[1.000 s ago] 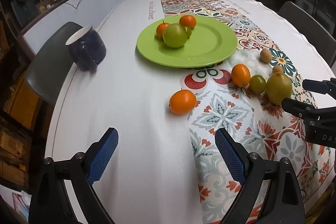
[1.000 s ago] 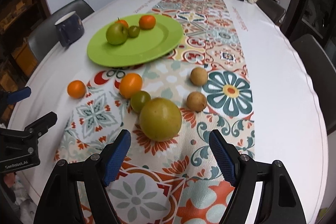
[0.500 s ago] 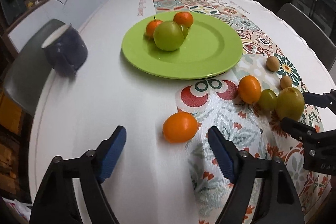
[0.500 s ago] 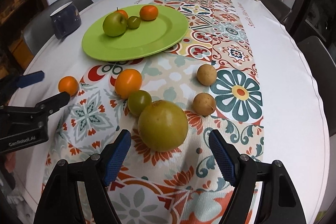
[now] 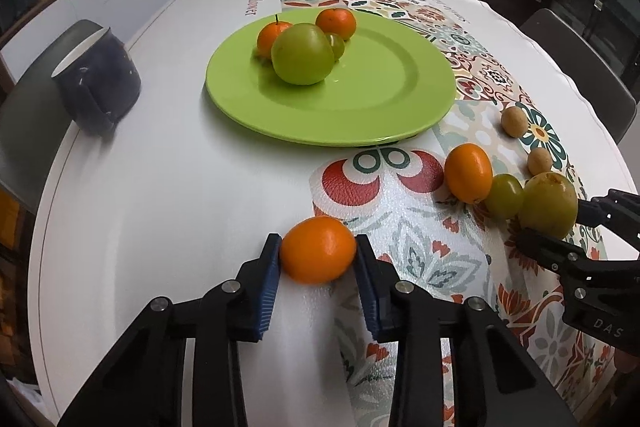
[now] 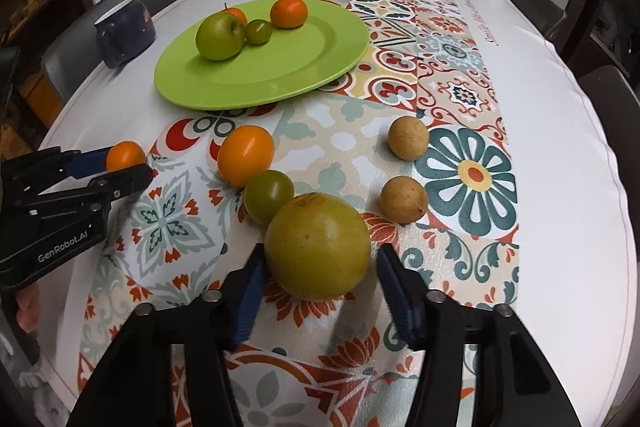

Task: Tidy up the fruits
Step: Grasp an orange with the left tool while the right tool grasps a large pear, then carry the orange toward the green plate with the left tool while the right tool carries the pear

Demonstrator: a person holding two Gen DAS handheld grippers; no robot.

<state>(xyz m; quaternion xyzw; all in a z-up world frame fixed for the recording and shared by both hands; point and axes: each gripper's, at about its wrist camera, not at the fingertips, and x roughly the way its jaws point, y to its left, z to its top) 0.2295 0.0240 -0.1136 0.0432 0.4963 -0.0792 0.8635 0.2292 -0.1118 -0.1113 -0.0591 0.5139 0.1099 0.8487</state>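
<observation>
The small round orange citrus fruit (image 5: 318, 250) is clamped between the blue pads of the left gripper (image 5: 317, 259), whose jaws have just been closing onto it at the near edge of the patterned table runner (image 5: 404, 251). The large yellow-green round fruit (image 6: 317, 246) sits between the jaws of the right gripper (image 6: 318, 279), which have just been closing; the left pad is at its skin, while a narrow gap is seen at the right pad. The round lime-green plate (image 5: 400, 95), with four fruits on it, lies straight ahead beyond both grippers and nearer the left one.
</observation>
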